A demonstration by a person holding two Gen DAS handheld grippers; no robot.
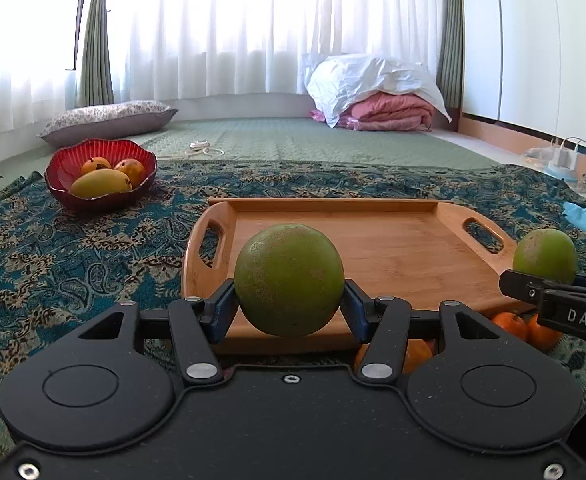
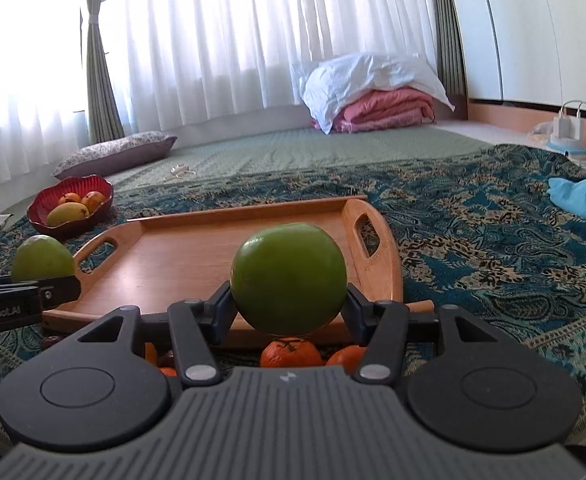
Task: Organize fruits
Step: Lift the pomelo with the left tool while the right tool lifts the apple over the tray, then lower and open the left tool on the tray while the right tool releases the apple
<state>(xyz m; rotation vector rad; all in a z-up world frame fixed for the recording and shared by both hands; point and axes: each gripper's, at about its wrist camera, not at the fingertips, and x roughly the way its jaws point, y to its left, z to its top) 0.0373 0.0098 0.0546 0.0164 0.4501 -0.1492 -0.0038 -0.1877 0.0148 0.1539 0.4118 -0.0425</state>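
Observation:
My left gripper [image 1: 289, 304] is shut on a round green fruit [image 1: 289, 279] and holds it above the near edge of an empty wooden tray [image 1: 393, 248]. My right gripper [image 2: 289, 304] is shut on a second green fruit [image 2: 289, 278] above the tray's near right corner [image 2: 389, 280]. Each gripper and its fruit shows at the side of the other view: the right one [image 1: 545, 256] and the left one [image 2: 43, 258]. Several oranges [image 2: 291, 352] lie on the cloth below the grippers, partly hidden; they also show in the left wrist view [image 1: 511, 322].
A red bowl [image 1: 59, 188] with mangoes [image 1: 101, 182] stands on the patterned cloth to the far left of the tray. A light blue cloth [image 2: 585, 198] lies at the right. A pillow [image 1: 105, 120] and folded bedding [image 1: 377, 96] lie further back by the curtains.

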